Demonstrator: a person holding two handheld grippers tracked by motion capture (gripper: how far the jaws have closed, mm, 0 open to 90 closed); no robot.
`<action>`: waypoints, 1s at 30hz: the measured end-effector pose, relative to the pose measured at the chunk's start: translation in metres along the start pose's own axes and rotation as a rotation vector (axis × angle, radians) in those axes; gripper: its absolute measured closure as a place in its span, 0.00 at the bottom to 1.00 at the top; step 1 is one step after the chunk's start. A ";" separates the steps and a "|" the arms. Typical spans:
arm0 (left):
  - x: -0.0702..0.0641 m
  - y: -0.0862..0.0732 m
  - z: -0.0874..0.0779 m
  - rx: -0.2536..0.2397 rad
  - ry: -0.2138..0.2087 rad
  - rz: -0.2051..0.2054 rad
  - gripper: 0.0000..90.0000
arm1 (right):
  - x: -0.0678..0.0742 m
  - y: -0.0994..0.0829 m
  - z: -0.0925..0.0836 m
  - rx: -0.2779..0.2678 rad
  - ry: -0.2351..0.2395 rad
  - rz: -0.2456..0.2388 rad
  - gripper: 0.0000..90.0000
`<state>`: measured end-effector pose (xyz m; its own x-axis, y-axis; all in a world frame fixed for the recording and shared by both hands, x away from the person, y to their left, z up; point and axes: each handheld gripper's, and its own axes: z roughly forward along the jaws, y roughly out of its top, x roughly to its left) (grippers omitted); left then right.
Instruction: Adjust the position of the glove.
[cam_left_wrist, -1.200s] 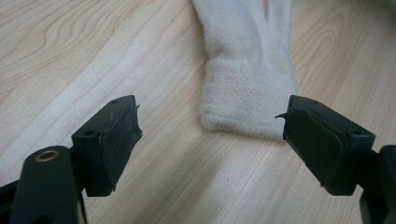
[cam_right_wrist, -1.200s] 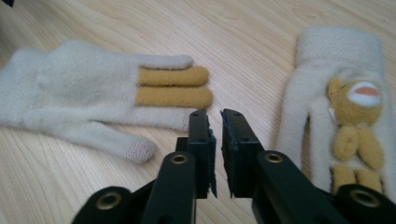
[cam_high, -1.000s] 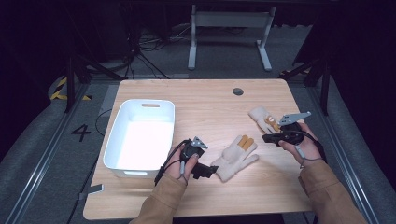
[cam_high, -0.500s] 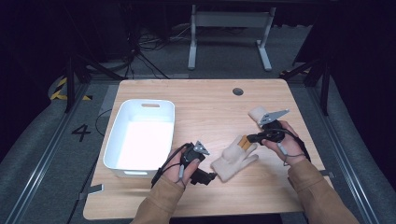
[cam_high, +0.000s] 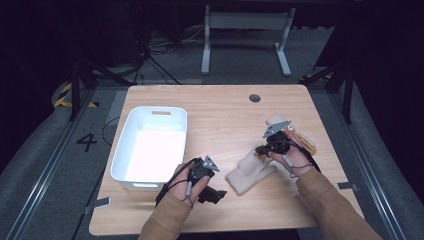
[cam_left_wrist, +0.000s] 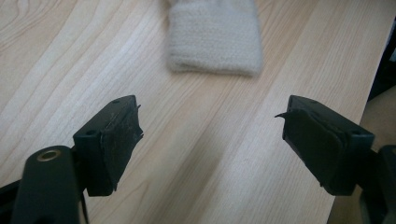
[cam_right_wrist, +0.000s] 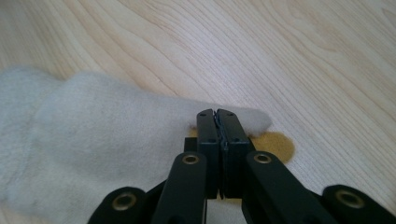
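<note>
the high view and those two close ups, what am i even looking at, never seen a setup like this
A person sits at a wooden table and holds a hand-operated two-jaw gripper in each hand. The high view comes from a camera above, looking down. Each close-up comes from a camera riding on one gripper, looking along its black jaws. On the table lie a white bin, a cream sock and, behind the right hand, a second sock with orange on it. The left gripper is open with nothing between its jaws, pointing at the cream sock's ribbed cuff. The right gripper is shut, its tips down at the sock's toe end; whether it pinches the fabric is hard to tell.
</note>
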<state>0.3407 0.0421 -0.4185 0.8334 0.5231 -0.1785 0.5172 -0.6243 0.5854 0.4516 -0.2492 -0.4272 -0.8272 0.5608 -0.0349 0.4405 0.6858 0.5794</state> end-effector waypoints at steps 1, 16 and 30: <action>0.000 -0.001 0.000 0.003 0.002 -0.002 0.22 | 0.000 0.000 0.001 0.003 0.002 0.002 1.00; 0.006 -0.001 0.000 -0.005 0.009 -0.017 0.23 | -0.004 -0.008 0.005 0.070 0.003 0.034 1.00; 0.012 0.014 0.003 -0.045 0.000 -0.023 0.22 | 0.005 -0.025 -0.011 0.116 -0.010 0.033 1.00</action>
<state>0.3583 0.0373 -0.4148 0.8213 0.5370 -0.1925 0.5271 -0.5854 0.6160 0.4330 -0.2684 -0.4331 -0.8085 0.5879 -0.0259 0.5050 0.7158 0.4823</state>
